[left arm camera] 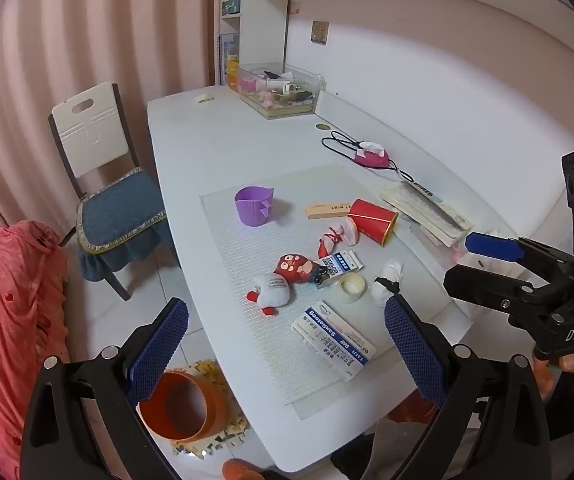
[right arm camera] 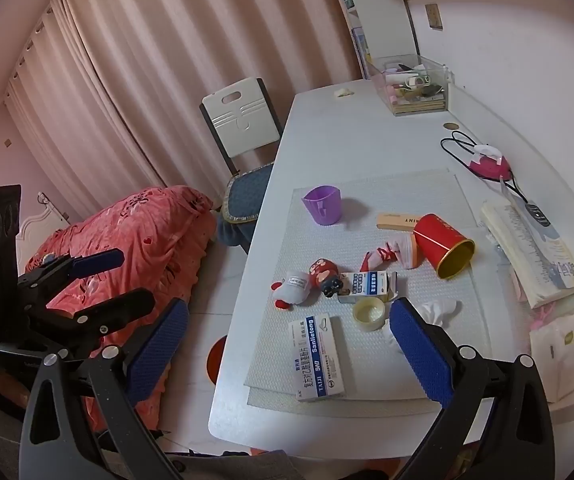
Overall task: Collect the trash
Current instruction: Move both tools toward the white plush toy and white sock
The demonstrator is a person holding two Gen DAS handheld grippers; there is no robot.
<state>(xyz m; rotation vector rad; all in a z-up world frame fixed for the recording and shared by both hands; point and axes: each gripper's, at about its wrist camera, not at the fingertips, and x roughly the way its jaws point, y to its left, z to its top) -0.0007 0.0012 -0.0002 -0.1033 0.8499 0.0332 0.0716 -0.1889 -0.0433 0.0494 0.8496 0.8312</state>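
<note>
On the white desk lies a textured mat (left arm camera: 247,232) with clutter: a white-blue medicine box (left arm camera: 333,338) (right arm camera: 317,356), a smaller open box (left arm camera: 341,266) (right arm camera: 369,284), a crumpled white tissue (left arm camera: 387,280) (right arm camera: 437,308), a tape roll (left arm camera: 351,287) (right arm camera: 369,314), a tipped red can (left arm camera: 375,220) (right arm camera: 445,250), a plush toy (left arm camera: 283,280) (right arm camera: 307,282) and a purple cup (left arm camera: 253,205) (right arm camera: 323,205). An orange bin (left arm camera: 181,406) stands on the floor left of the desk. My left gripper (left arm camera: 287,344) is open and empty above the desk's near edge. My right gripper (right arm camera: 289,348) is open and empty above the medicine box.
A clear box of items (left arm camera: 281,90) sits at the desk's back. A pink device with black cord (left arm camera: 371,158), a stack of books (left arm camera: 427,210) and a wooden box (left arm camera: 329,211) lie to the right. A chair (left arm camera: 103,168) stands left of the desk, with a red blanket (right arm camera: 139,236) beyond.
</note>
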